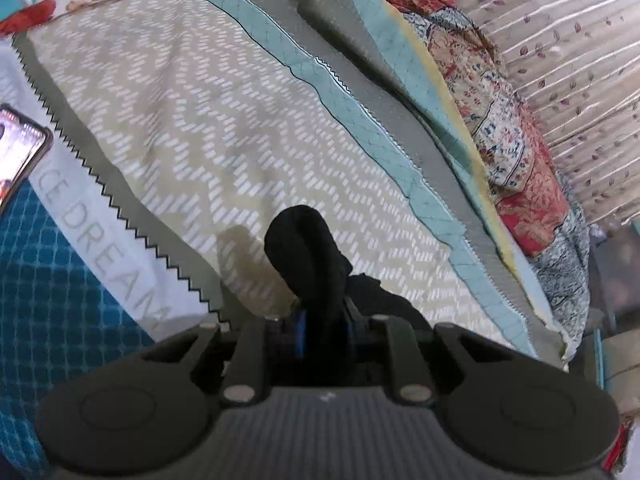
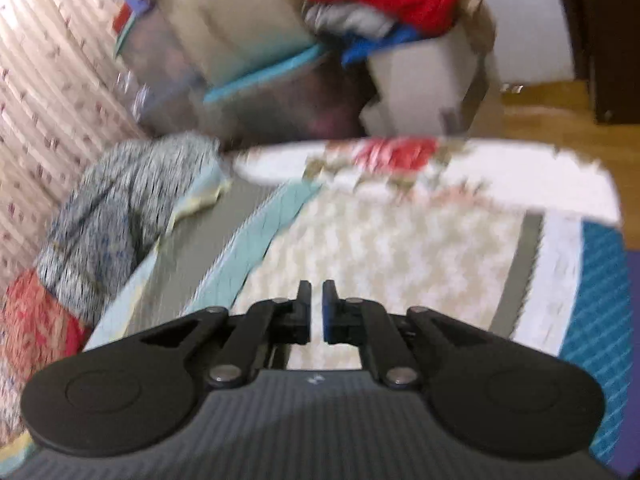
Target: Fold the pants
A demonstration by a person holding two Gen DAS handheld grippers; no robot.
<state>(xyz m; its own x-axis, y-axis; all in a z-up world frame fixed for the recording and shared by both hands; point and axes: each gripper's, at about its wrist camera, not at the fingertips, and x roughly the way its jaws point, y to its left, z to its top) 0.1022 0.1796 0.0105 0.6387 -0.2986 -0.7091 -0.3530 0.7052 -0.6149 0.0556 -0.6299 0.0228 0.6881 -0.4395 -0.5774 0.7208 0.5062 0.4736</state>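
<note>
My left tongs (image 1: 324,320) are clamped on a bunched fold of black fabric pants (image 1: 308,248). The fabric rises between the blue-padded fingers (image 1: 301,334) as a rounded hump and spills to the right of them. Below lies a bed covered by a beige bedspread with a white chevron dash pattern (image 1: 200,120). Grey sawtooth-edged bands and a pale teal quilted strip (image 1: 352,120) border the pattern. A white band printed with grey letters (image 1: 100,240) runs at lower left, beside a dark teal grid-patterned area (image 1: 48,300). A phone with a lit screen (image 1: 20,152) lies at the left edge. A red and cream floral quilt (image 1: 500,132) is heaped along the right side, against a striped leaf-print curtain (image 1: 568,60).
</note>
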